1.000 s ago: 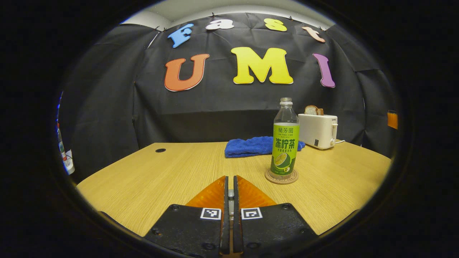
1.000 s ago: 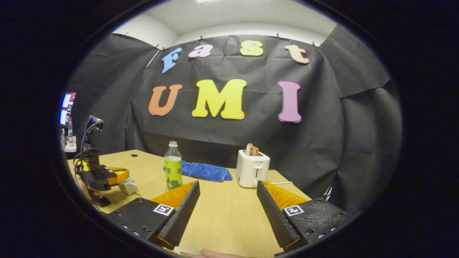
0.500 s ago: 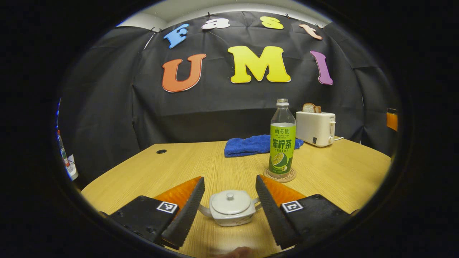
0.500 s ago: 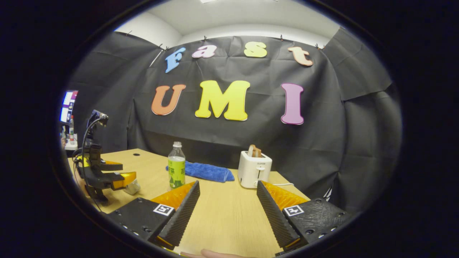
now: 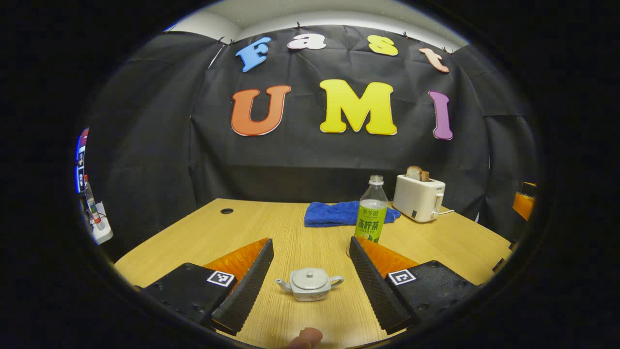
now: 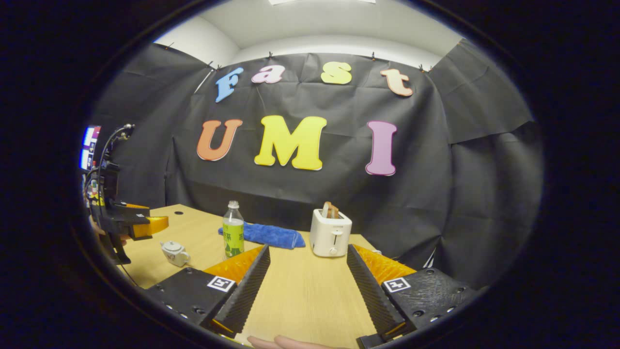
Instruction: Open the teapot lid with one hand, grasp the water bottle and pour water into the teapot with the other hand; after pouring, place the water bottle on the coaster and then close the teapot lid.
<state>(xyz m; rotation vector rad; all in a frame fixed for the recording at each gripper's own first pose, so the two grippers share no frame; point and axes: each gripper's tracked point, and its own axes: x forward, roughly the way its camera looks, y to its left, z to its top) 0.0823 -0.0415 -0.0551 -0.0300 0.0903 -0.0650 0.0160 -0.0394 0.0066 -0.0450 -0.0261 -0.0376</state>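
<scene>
With the teapot lid [image 5: 310,278] seated, both grippers' jaws spread, retreat straight up, clear of the teapot [image 5: 310,285].

- Light wooden table [image 5: 271,228] — a small round hole near its far left corner.
- Crumpled blue cloth [image 5: 332,214] lying near the back edge.
- White toaster [image 5: 418,197] — bread slices standing in its slots.

– What's in the way on the table [image 6: 300,295]?
– Teapot [image 5: 310,284] up front, bottle [image 5: 371,211] behind it, cloth [image 5: 339,214] and toaster [image 5: 418,197] at the back.
– And open room?
– Bare wood left of the teapot
</scene>
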